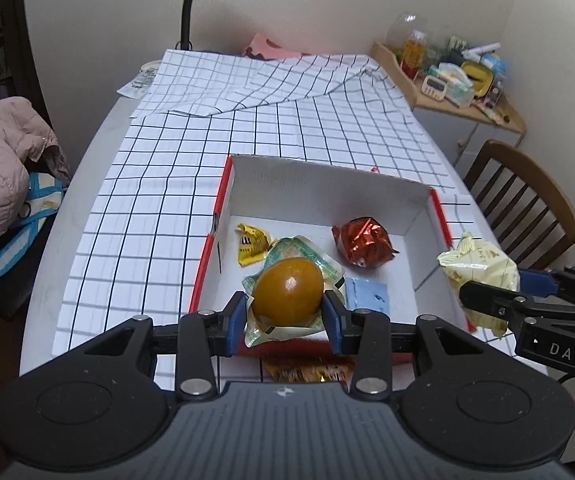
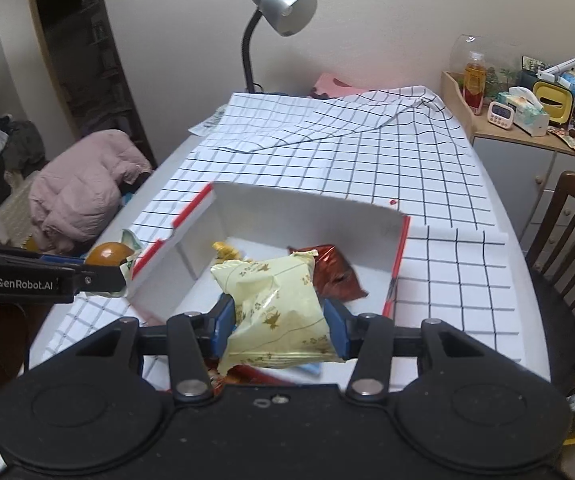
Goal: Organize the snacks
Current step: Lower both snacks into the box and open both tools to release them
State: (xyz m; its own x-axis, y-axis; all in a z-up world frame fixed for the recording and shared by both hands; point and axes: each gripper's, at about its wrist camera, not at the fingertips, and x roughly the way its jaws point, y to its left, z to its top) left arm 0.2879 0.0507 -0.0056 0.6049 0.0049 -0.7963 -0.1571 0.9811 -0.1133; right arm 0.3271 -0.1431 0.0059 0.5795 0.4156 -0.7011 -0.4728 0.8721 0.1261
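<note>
Black housings carry white lettering — "DAS", "GenRobot.AI". Left gripper (image 1: 285, 312) is clamped on a glossy brown egg packet (image 1: 289, 288) above the white box (image 1: 327, 184); right gripper (image 2: 279, 320) pinches a pale-yellow snack bag (image 2: 275, 304) at the box's near edge.

A left gripper (image 1: 286, 312) fills the foreground, its blue pads pressed against both sides of a brown egg-shaped snack in a clear and green wrapper (image 1: 287, 286), held above the near edge of an open white box with red rims (image 1: 415, 202). Inside the box, a yellow wrapped snack (image 1: 250, 243) lies near the left wall, a red foil packet (image 1: 363, 242) towards the far right corner, and a pale blue packet (image 1: 367, 295) by the near edge. At the box's right edge, the right gripper (image 1: 487, 300) clamps a pale yellow bag (image 1: 481, 270). The box sits on a checked tablecloth (image 1: 271, 120).
</note>
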